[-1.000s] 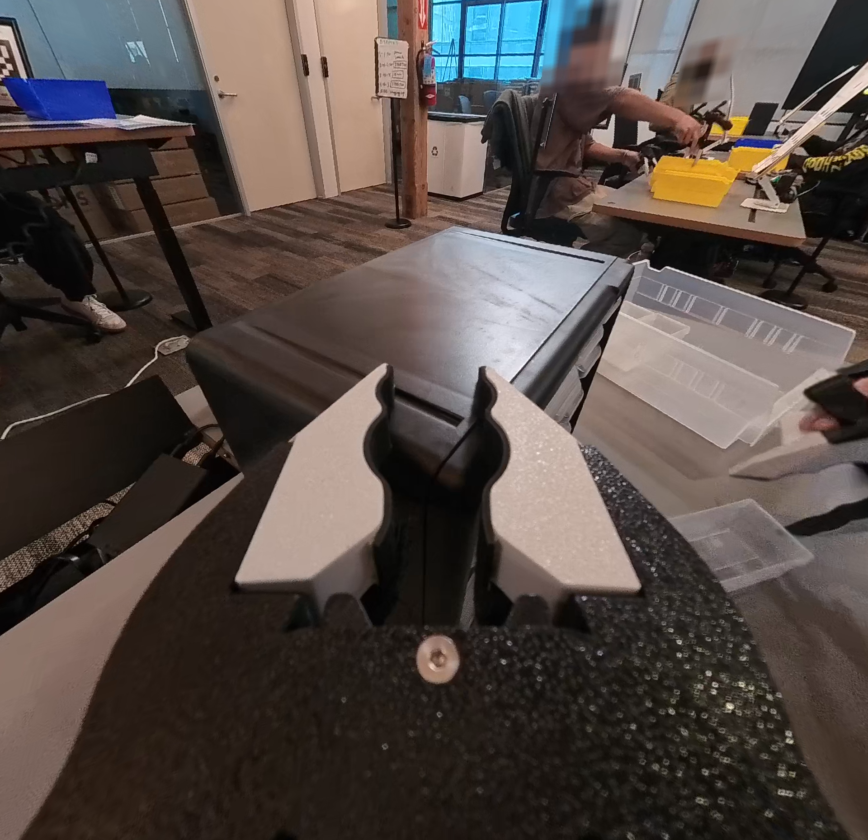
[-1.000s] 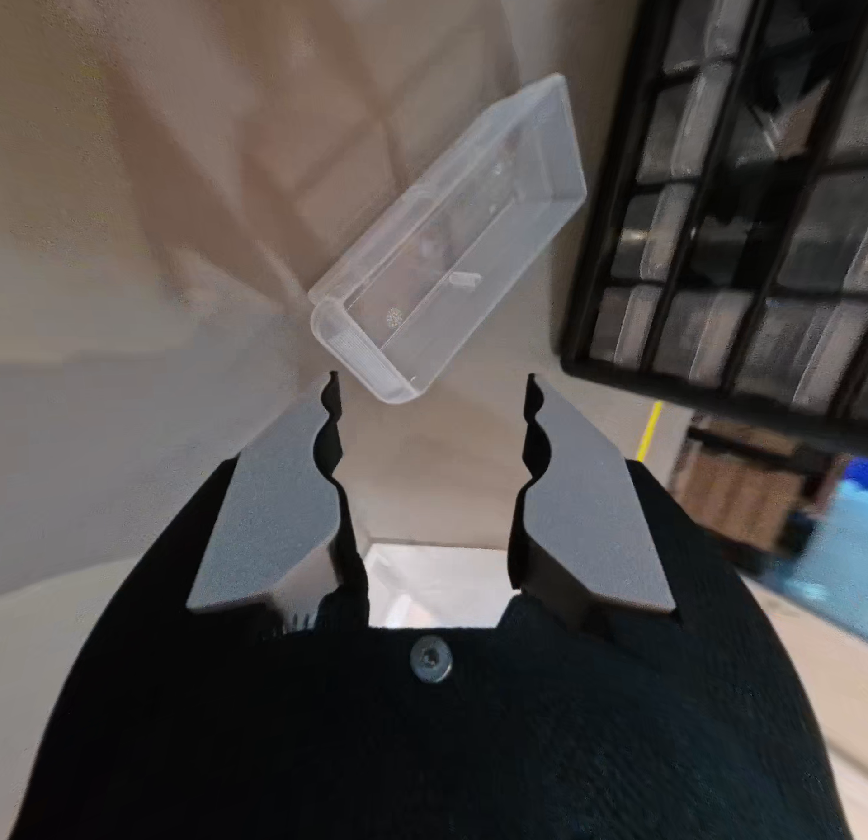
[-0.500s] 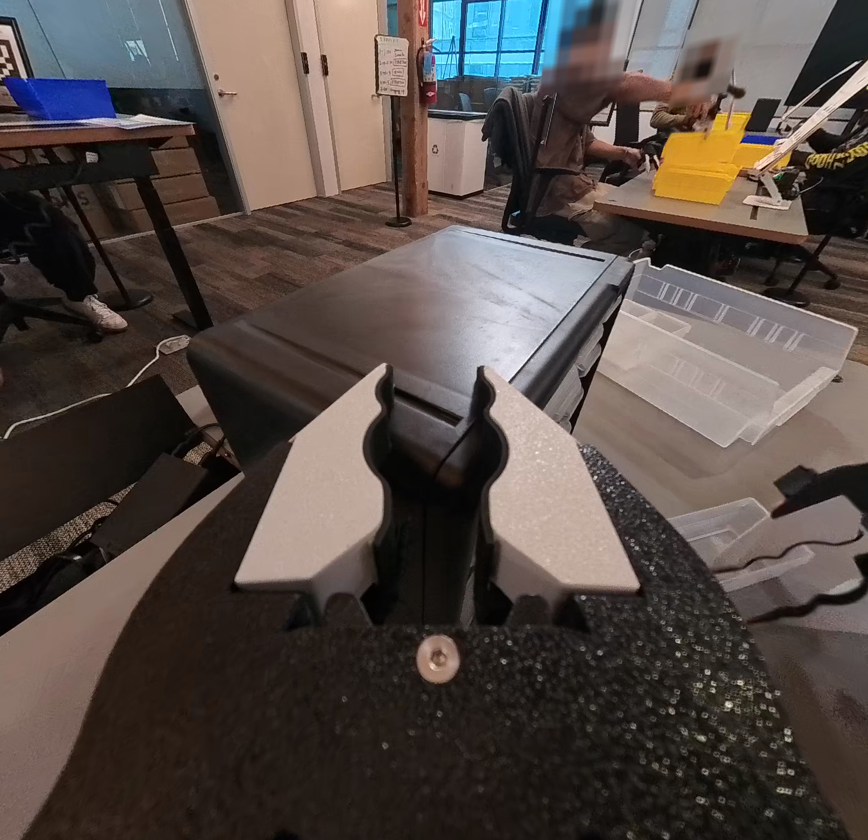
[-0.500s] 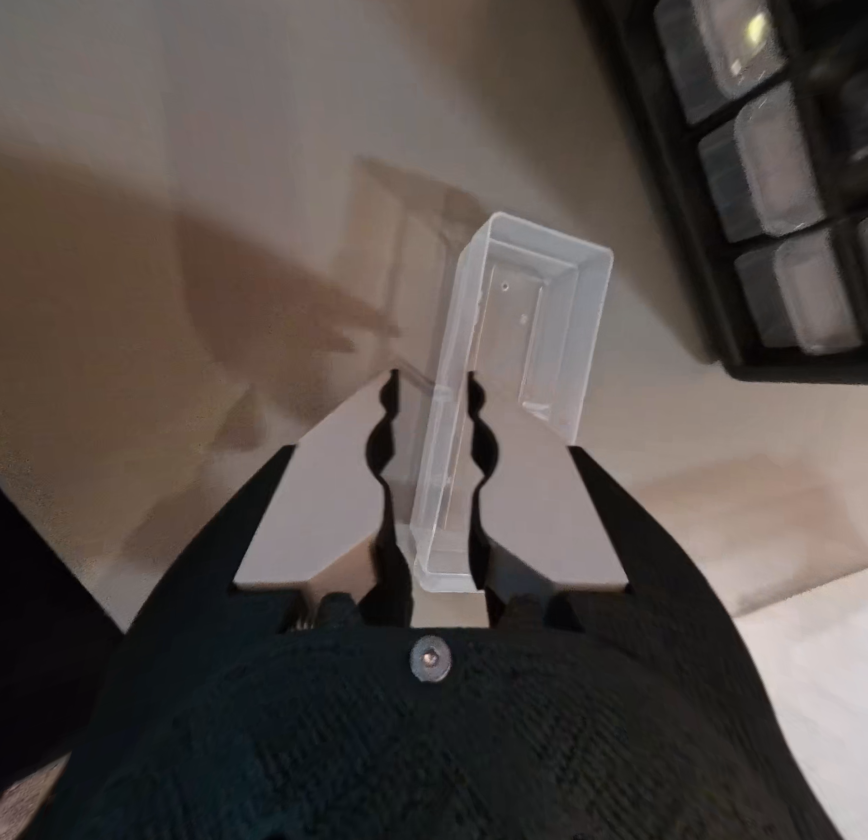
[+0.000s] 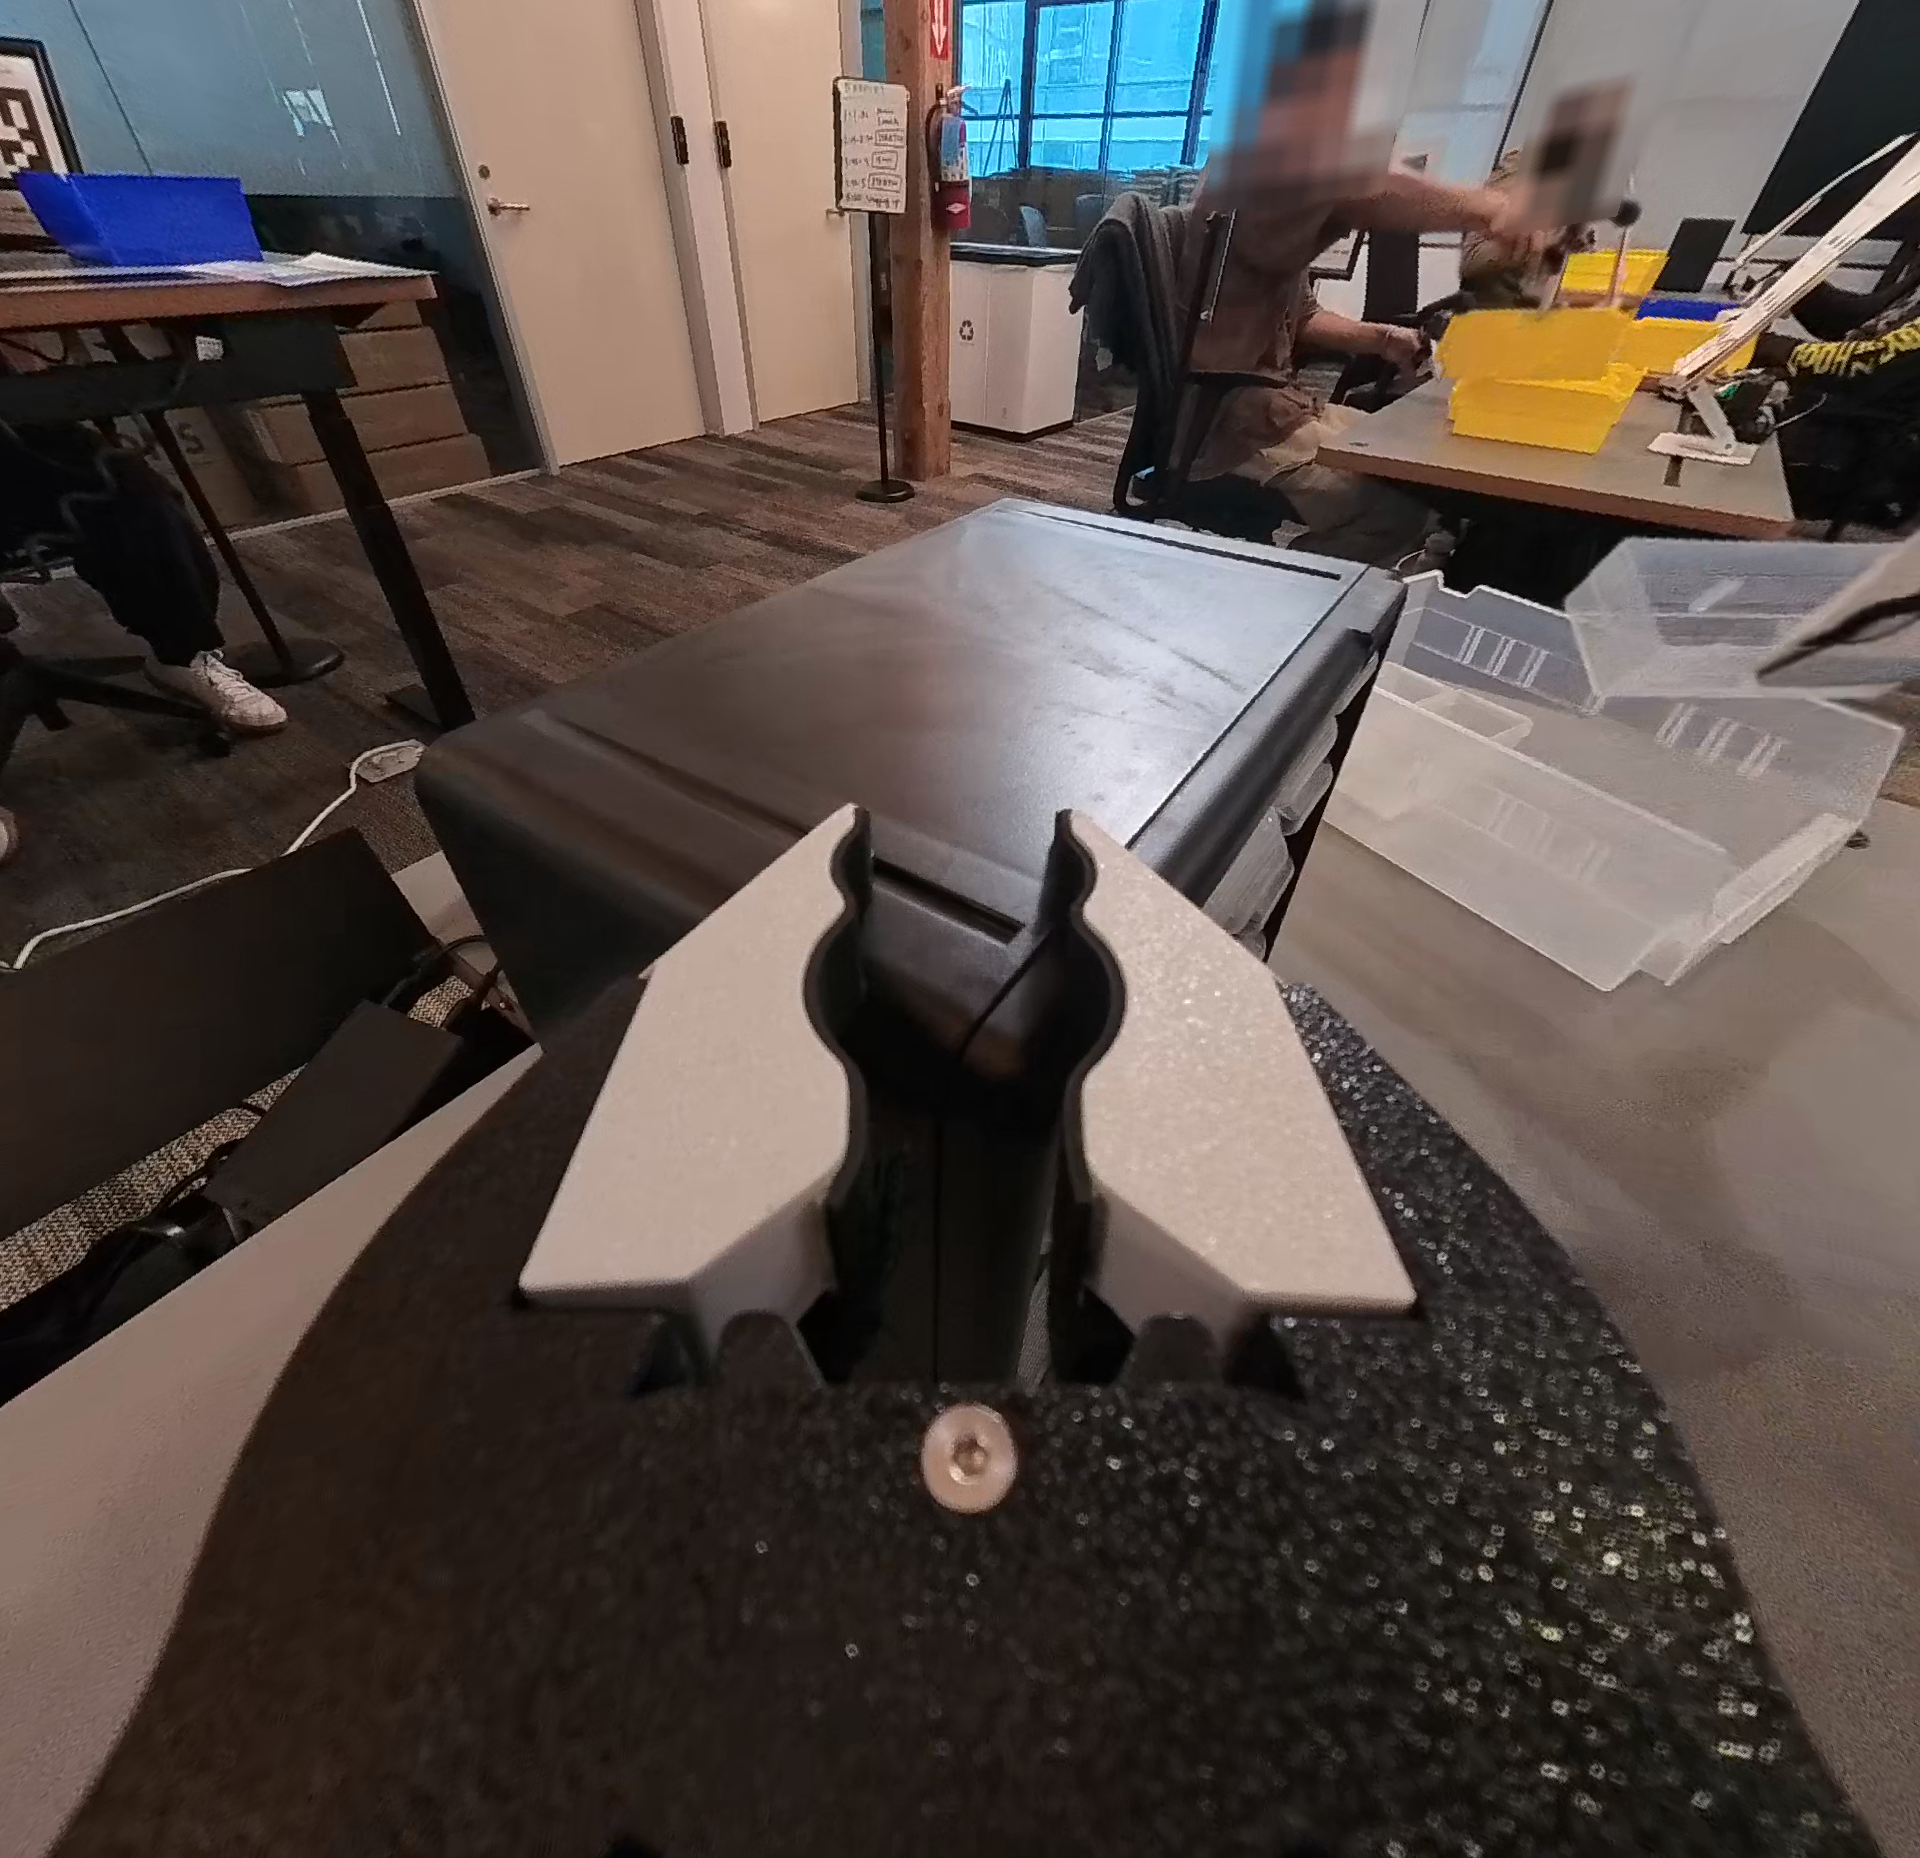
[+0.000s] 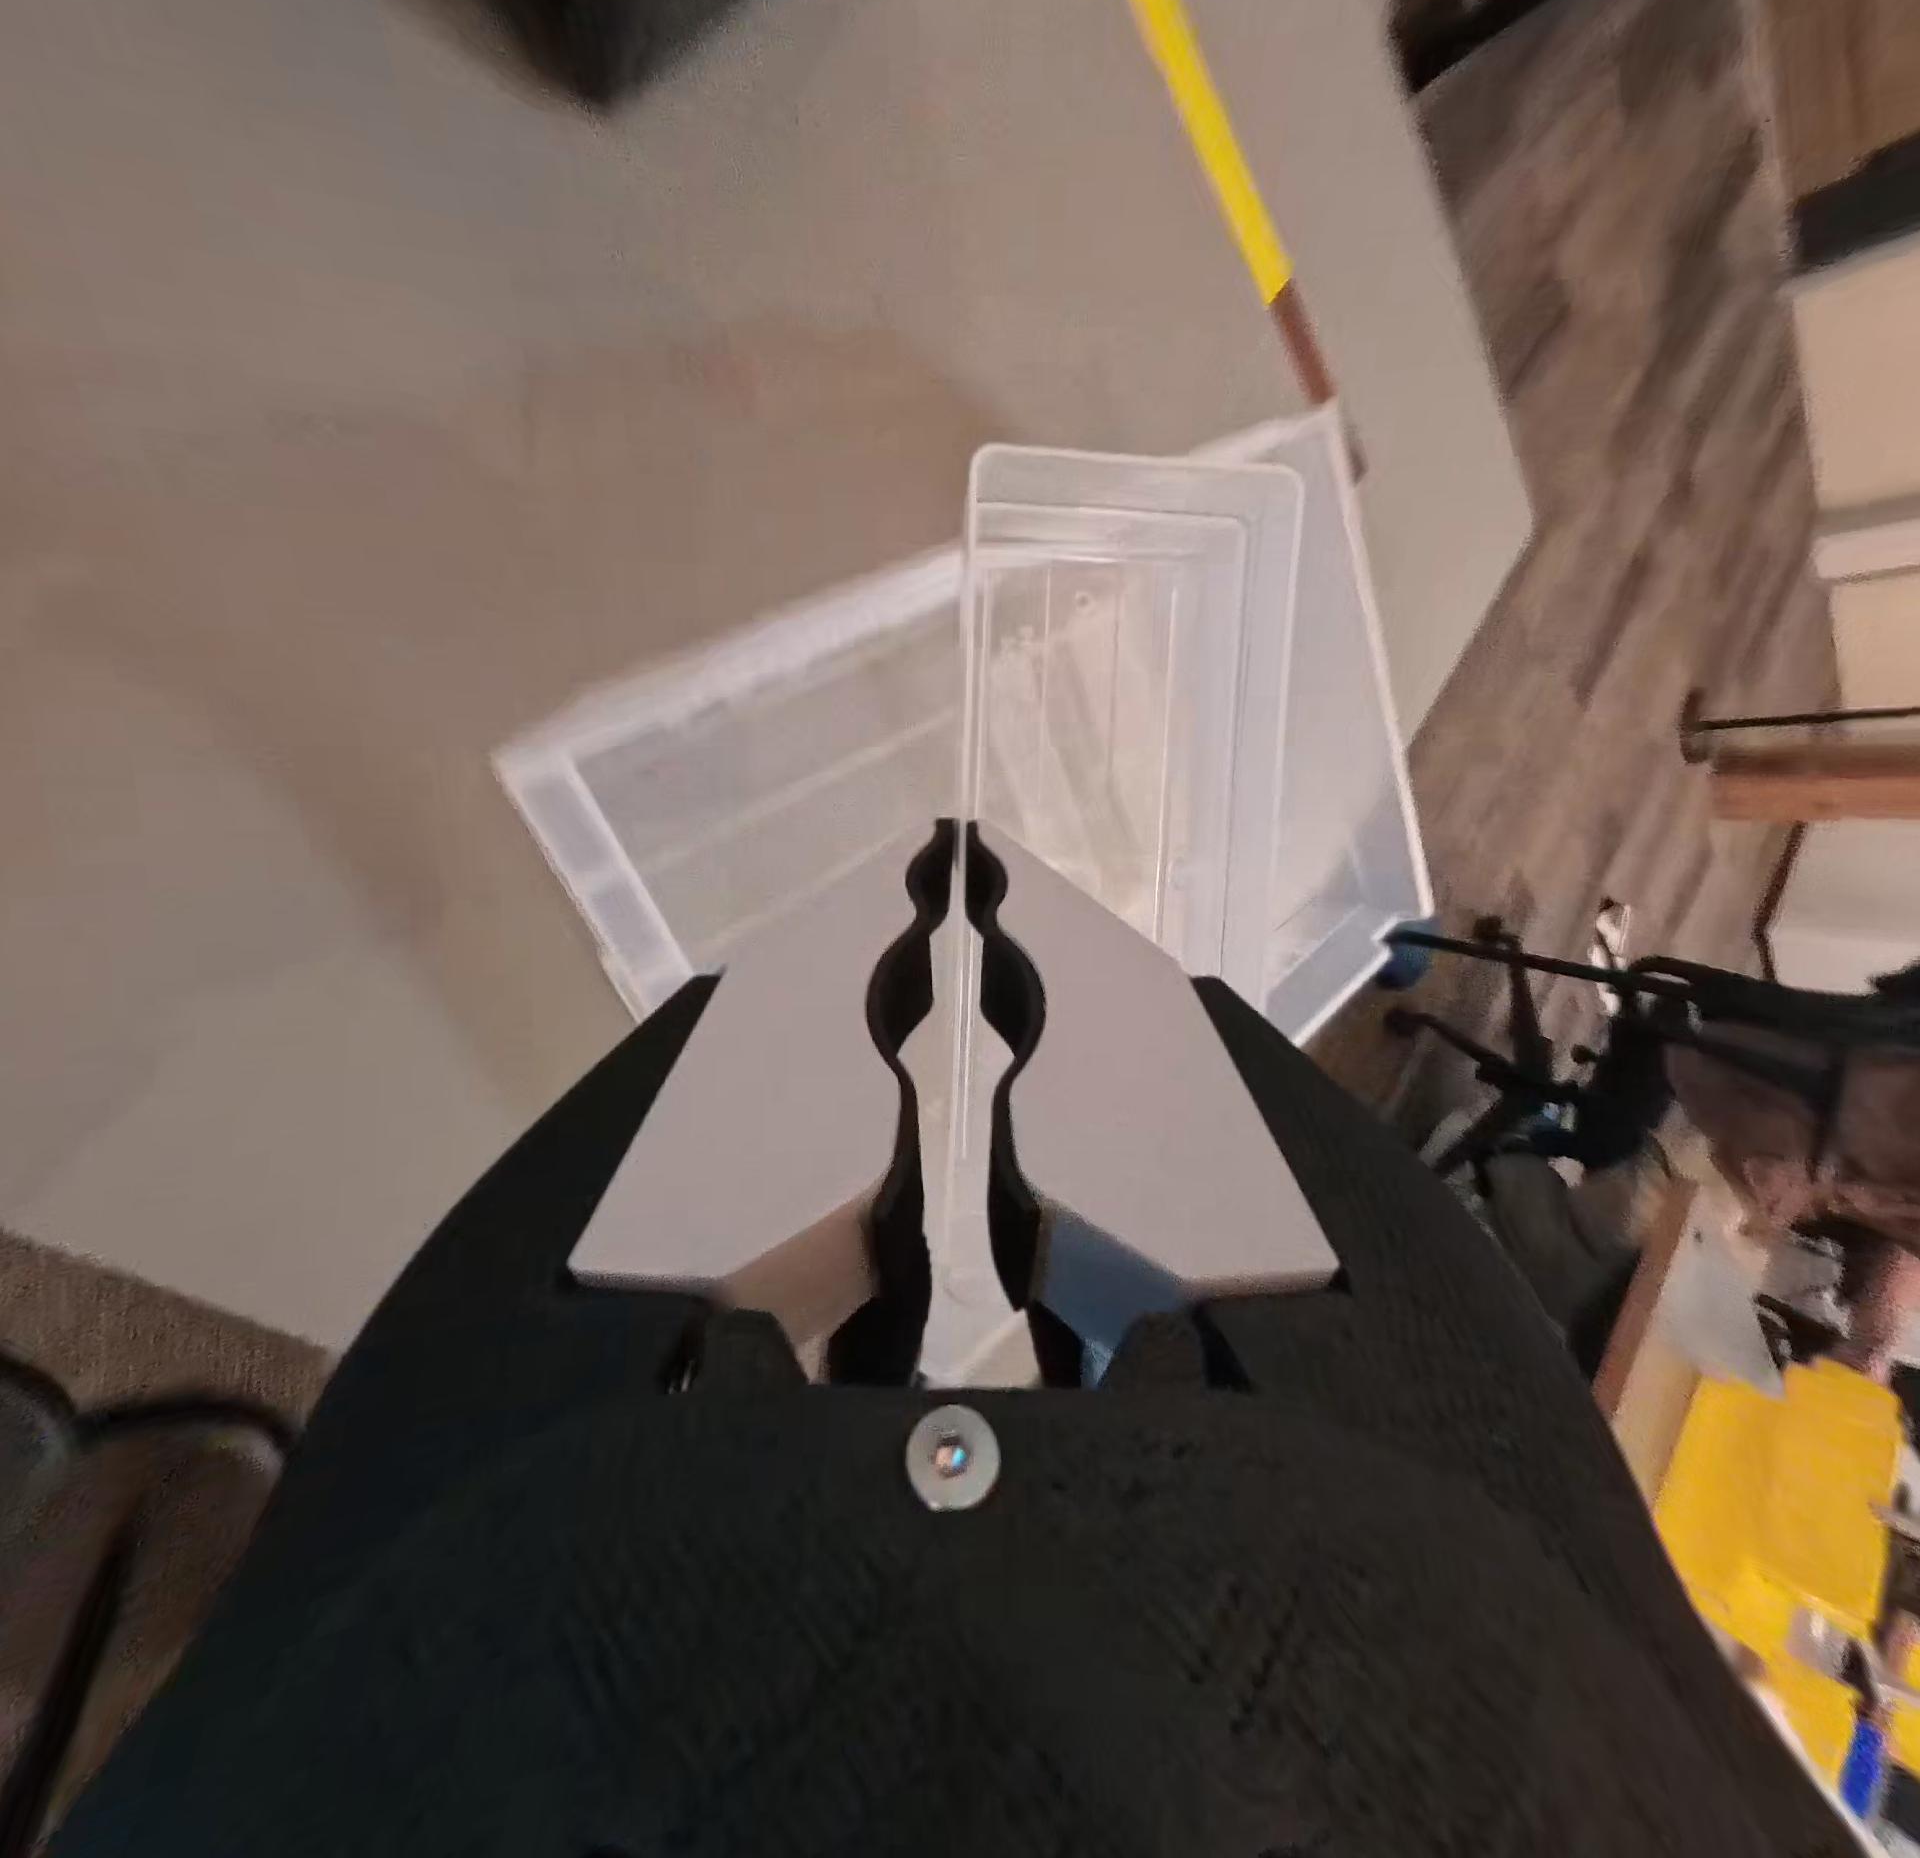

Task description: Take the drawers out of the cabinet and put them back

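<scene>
The black cabinet [image 5: 987,665] stands on the grey table [image 5: 1558,1133], with clear drawer fronts showing along its right side. My left gripper [image 5: 961,842] is shut on the cabinet's near top corner. My right gripper [image 6: 958,832] is shut on the side wall of a small clear drawer [image 6: 1122,686] and holds it in the air above a large clear drawer [image 6: 727,759]. In the left wrist view the small drawer [image 5: 1714,613] hangs at the right edge, over two large clear drawers [image 5: 1558,821] that lie on the table to the right of the cabinet.
A person sits at a far table with yellow bins [image 5: 1538,385]. A dark desk with a blue bin [image 5: 145,219] stands at the left. A black chair [image 5: 208,1029] is close at the left table edge. A yellow strip [image 6: 1205,125] crosses the table.
My right gripper closed on the small clear drawer, lifted it off the table and carried it up and over the large drawers. My left gripper stayed on the cabinet corner.
</scene>
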